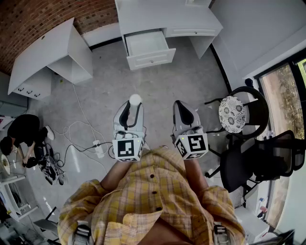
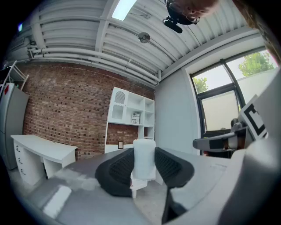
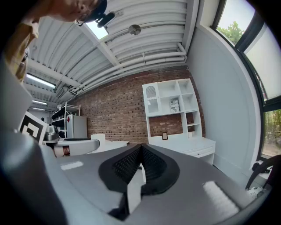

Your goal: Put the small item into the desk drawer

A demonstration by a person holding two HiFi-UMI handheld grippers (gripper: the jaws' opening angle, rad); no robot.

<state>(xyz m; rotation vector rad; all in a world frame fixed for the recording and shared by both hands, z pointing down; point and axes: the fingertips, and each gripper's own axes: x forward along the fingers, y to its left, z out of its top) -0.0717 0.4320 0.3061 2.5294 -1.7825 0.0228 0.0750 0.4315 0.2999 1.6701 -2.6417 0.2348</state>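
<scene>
At the far left edge of the grey concrete floor (image 1: pixel 191 81), a person in black (image 1: pixel 21 134) crouches near a white power strip with trailing cables (image 1: pixel 98 149). A white corner desk (image 1: pixel 45 55) stands against the red brick wall behind them.

Your left gripper (image 1: pixel 132 106) points level with its jaws set wide. Both black ribbed pads press on the small white frosted cylinder (image 1: pixel 135 99), which stands upright between them, well short of the desk. The left gripper view shows the same grip (image 2: pixel 144 163), with the cylinder (image 2: pixel 144 158) between the pads.

Ahead, the white desk (image 1: pixel 162 14) has its white panelled drawer (image 1: pixel 148 48) pulled open.

Your right gripper (image 1: pixel 184 111) is also level, and its pads (image 3: pixel 151 165) are pressed together with nothing between them (image 3: pixel 140 163). Each cube carries black-and-white square markers. A printed label on the white wall shelf (image 3: pixel 174 105) is too small to read.

At the floor's right edge stand a black chair with a patterned round cushion (image 1: pixel 236 115) and a black mesh office chair (image 1: pixel 260 160).
</scene>
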